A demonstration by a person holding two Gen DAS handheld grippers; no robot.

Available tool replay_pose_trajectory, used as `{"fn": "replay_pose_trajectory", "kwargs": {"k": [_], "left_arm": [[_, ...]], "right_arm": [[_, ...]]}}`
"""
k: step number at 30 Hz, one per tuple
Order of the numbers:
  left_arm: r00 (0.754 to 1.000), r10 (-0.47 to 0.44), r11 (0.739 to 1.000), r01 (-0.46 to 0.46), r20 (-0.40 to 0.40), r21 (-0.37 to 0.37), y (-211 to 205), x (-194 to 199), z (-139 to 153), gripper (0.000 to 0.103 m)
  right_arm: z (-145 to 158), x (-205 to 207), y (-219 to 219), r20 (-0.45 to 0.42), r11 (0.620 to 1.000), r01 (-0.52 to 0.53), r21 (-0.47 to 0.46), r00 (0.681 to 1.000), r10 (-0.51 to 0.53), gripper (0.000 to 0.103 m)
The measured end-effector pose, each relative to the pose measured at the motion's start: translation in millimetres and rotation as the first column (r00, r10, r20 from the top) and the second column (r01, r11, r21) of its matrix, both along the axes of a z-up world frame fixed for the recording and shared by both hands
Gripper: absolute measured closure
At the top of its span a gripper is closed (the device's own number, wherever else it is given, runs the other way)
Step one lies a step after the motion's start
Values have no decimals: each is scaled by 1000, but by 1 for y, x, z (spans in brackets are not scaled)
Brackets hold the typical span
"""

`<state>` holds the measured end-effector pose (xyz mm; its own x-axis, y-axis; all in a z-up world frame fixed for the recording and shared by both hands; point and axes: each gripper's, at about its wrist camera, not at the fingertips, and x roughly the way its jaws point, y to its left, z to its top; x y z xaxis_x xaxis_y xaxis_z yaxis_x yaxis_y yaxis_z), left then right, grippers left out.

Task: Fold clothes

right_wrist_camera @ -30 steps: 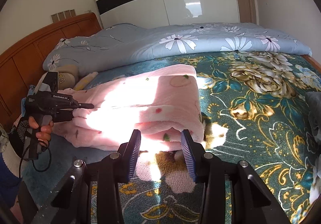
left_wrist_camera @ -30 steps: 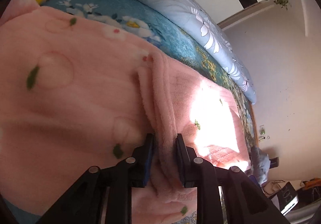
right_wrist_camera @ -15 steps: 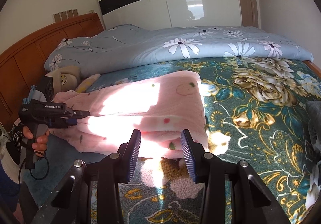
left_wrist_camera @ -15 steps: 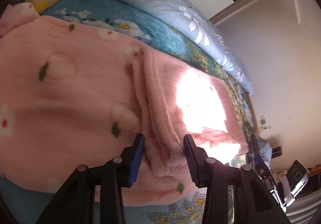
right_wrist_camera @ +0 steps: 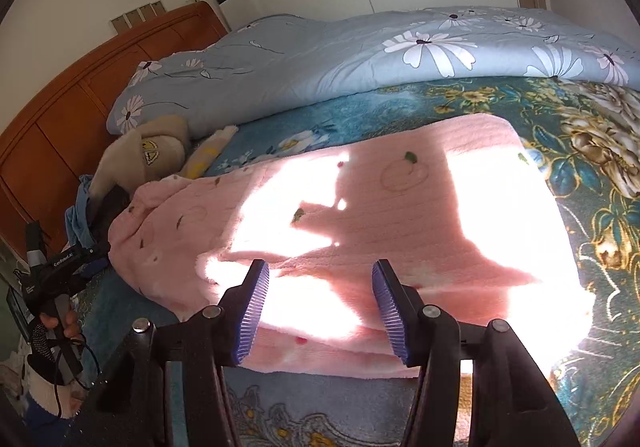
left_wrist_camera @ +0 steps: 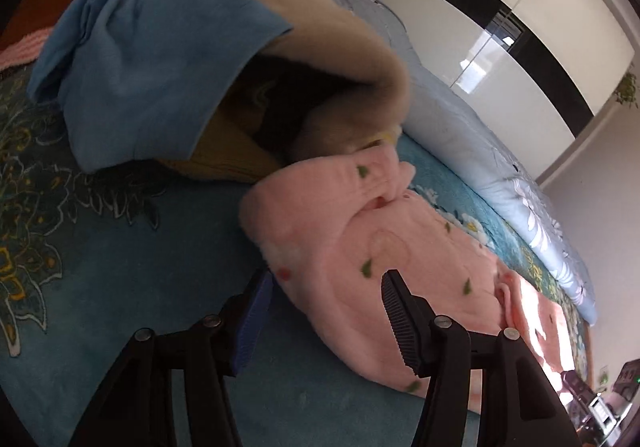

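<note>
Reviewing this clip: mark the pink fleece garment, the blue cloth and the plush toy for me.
pink fleece garment [right_wrist_camera: 400, 207]: right wrist view, on its top layer.
blue cloth [left_wrist_camera: 152, 59]: left wrist view, middle of the draped cloth.
plush toy [right_wrist_camera: 160, 151]: right wrist view, on its beige body near the badge.
</note>
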<state>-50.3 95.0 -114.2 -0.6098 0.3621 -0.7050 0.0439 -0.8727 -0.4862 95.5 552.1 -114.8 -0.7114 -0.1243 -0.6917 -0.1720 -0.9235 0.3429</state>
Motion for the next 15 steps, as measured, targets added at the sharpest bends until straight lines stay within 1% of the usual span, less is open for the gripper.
{"fn": "replay_pose_trajectory", "kwargs": {"k": [3,4,6,7,10,11,12,13,14,15], "left_arm": [[997,61,996,-63,42,63,-13,-18,-23,42],[996,68,995,-72,51,73,-14,-26,-29,42],[997,56,995,-61,59,78,-10,-42,-36,42],[997,57,994,-62,57,95,-10,-47,-38,42],[996,78,981,-86,48,172,-12,-58,-40,44],[995,90,976,-98,49,193,-12,-59,-40,54],[994,95,976,-103,51,192,-9,-60,-38,71],[994,95,982,-101,45,162,-4,-59,-33,72],[995,95,988,-98,31,121,3,-58,-25,75],[996,89,991,-90,16,101,10,-56,-16,76]], "right_arm": [[1,0,-6,16,1000,-2,10,1000,2,48],[2,0,-7,22,1000,-1,15,1000,1,48],[4,3,-5,33,1000,6,23,999,-6,48],[5,5,-4,38,1000,10,24,999,-11,48],[8,14,1,41,999,27,17,999,-28,48],[8,17,3,41,999,31,16,999,-32,48],[9,20,4,40,999,34,15,999,-35,48],[9,23,6,38,999,37,15,999,-38,48],[9,26,8,37,999,41,13,998,-42,48],[9,28,12,32,999,48,6,998,-48,48]]}}
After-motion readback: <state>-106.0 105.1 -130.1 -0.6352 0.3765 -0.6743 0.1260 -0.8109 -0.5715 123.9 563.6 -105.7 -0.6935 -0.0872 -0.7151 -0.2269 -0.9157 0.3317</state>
